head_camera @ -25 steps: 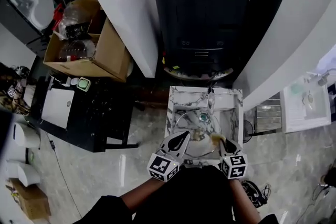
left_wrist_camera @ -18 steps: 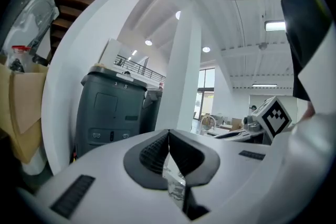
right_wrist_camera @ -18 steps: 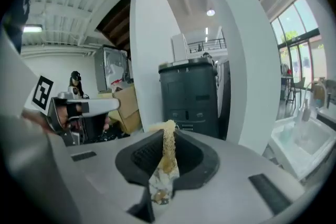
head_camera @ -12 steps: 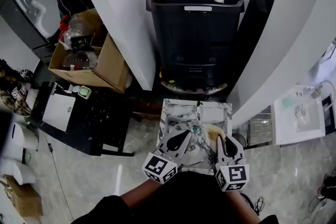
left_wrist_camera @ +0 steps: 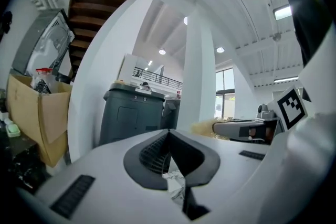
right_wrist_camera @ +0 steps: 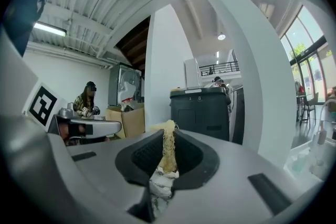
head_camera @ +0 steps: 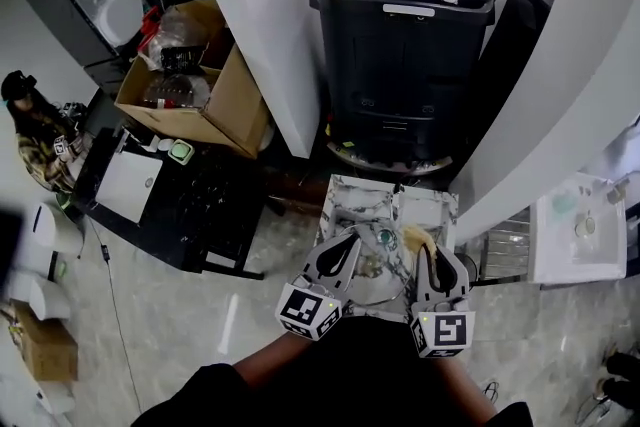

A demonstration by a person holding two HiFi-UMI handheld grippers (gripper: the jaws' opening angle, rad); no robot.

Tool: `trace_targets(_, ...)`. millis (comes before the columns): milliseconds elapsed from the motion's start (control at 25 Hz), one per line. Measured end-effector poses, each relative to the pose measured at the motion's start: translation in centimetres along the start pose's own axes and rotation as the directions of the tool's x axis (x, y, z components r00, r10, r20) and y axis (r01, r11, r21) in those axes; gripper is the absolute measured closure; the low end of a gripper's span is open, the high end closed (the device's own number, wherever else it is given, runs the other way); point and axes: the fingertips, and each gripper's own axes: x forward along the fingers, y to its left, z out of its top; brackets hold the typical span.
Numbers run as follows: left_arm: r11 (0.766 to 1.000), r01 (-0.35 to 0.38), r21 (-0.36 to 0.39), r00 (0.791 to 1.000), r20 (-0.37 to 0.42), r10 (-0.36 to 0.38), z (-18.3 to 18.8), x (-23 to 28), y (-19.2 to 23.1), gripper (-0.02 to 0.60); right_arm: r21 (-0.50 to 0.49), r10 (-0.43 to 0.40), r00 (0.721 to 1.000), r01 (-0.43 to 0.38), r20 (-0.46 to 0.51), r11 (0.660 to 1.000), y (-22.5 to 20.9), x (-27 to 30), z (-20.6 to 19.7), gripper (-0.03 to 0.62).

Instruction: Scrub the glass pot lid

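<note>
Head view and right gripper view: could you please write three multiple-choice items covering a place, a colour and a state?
1. Where does the glass pot lid lie? A. in the cardboard box B. on the marble-patterned table C. on the black bin
2. What colour is the scrub pad? A. yellow B. blue C. red
3. How is the right gripper? A. open, empty B. shut on the lid C. shut on the scrub pad
1 B, the head view shows it there; 2 A, its fibres look yellow; 3 C, the pad sits between its jaws.
</note>
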Motion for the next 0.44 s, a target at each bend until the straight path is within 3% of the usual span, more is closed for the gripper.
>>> trace_targets(440,1.0,-0.018,-0.006,1.0,-0.002,0.018,-0.5,-1.9,0.3,0.565,-0.013,0.059,0.998,-0.059,-0.008,0.998,2.8,-0.4,-0.1,0.533)
